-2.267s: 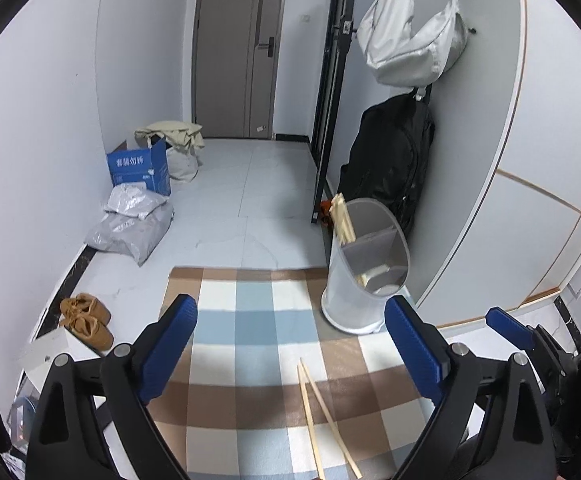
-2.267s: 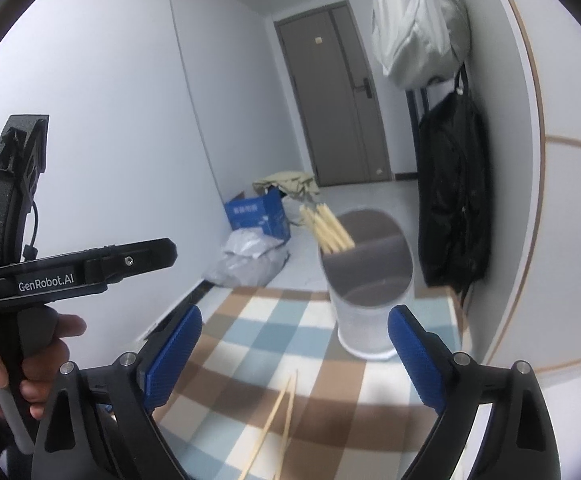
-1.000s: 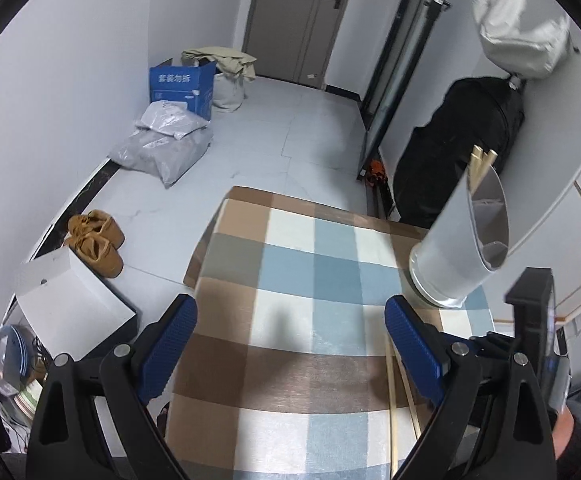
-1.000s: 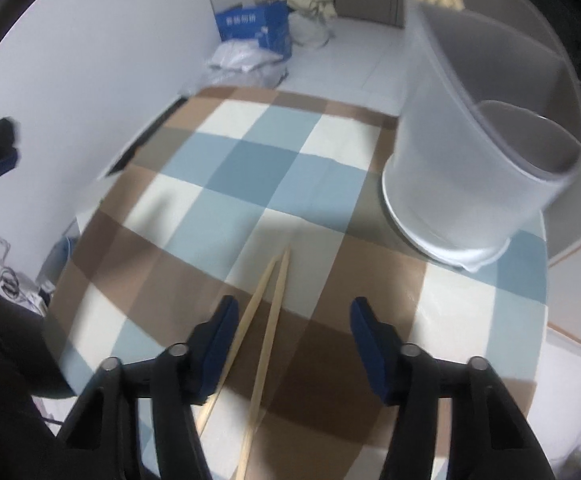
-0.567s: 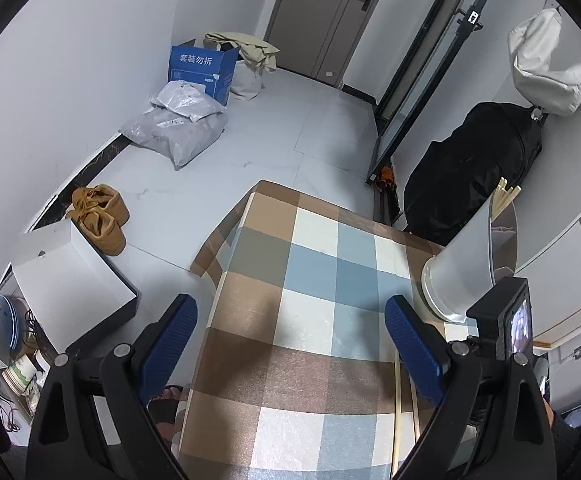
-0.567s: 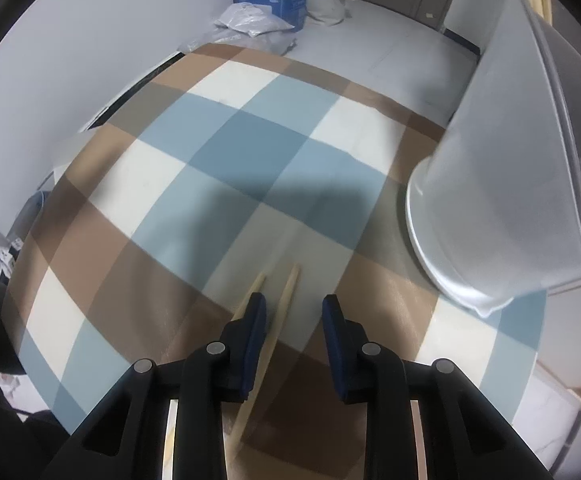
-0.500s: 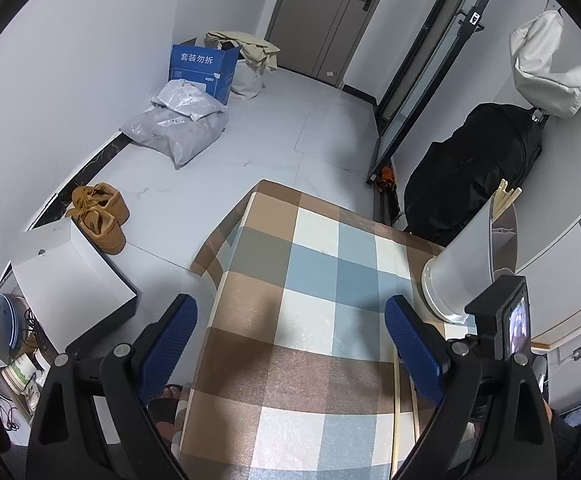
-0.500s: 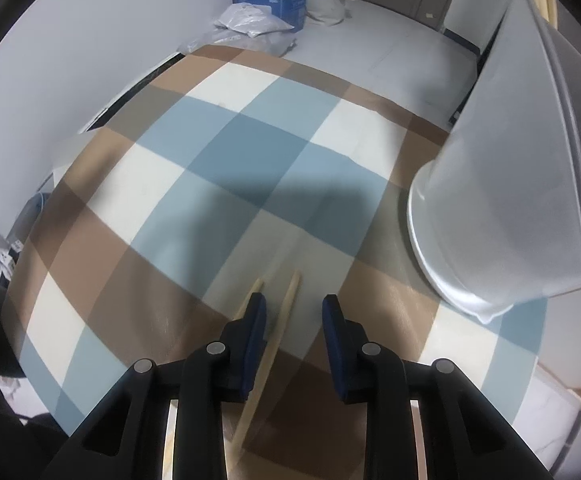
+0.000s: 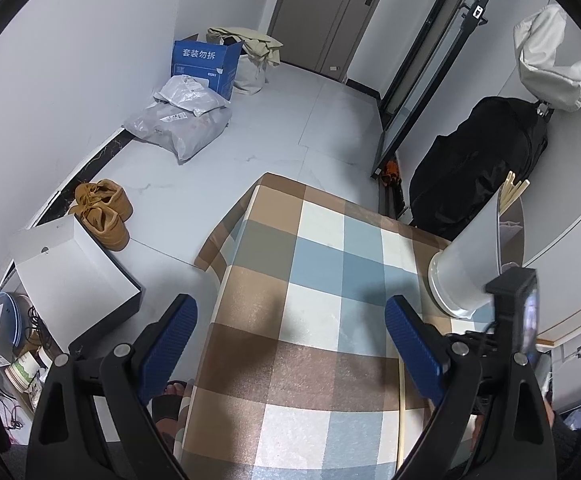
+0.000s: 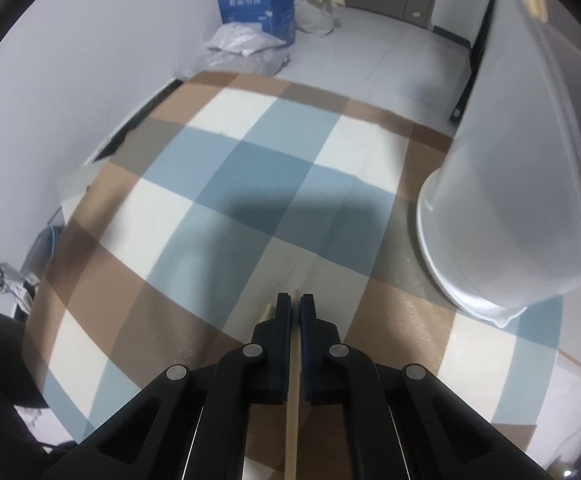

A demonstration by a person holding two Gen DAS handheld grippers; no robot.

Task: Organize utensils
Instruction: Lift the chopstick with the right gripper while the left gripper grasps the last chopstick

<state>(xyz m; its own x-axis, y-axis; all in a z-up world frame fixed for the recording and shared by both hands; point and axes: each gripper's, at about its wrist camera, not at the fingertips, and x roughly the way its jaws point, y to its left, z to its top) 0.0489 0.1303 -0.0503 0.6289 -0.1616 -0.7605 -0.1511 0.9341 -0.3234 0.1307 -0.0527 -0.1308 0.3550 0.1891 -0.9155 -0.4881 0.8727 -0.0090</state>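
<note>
Over the brown, blue and white checked cloth (image 10: 250,168), beside the white plastic utensil holder (image 10: 502,216), your left gripper (image 9: 290,344) gapes empty while your right gripper (image 10: 295,304) clamps a wooden chopstick (image 10: 292,412).

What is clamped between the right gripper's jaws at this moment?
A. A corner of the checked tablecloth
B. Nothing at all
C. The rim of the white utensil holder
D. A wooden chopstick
D: in the right wrist view the right gripper has its jaws shut on a wooden chopstick running between the pads.
</note>
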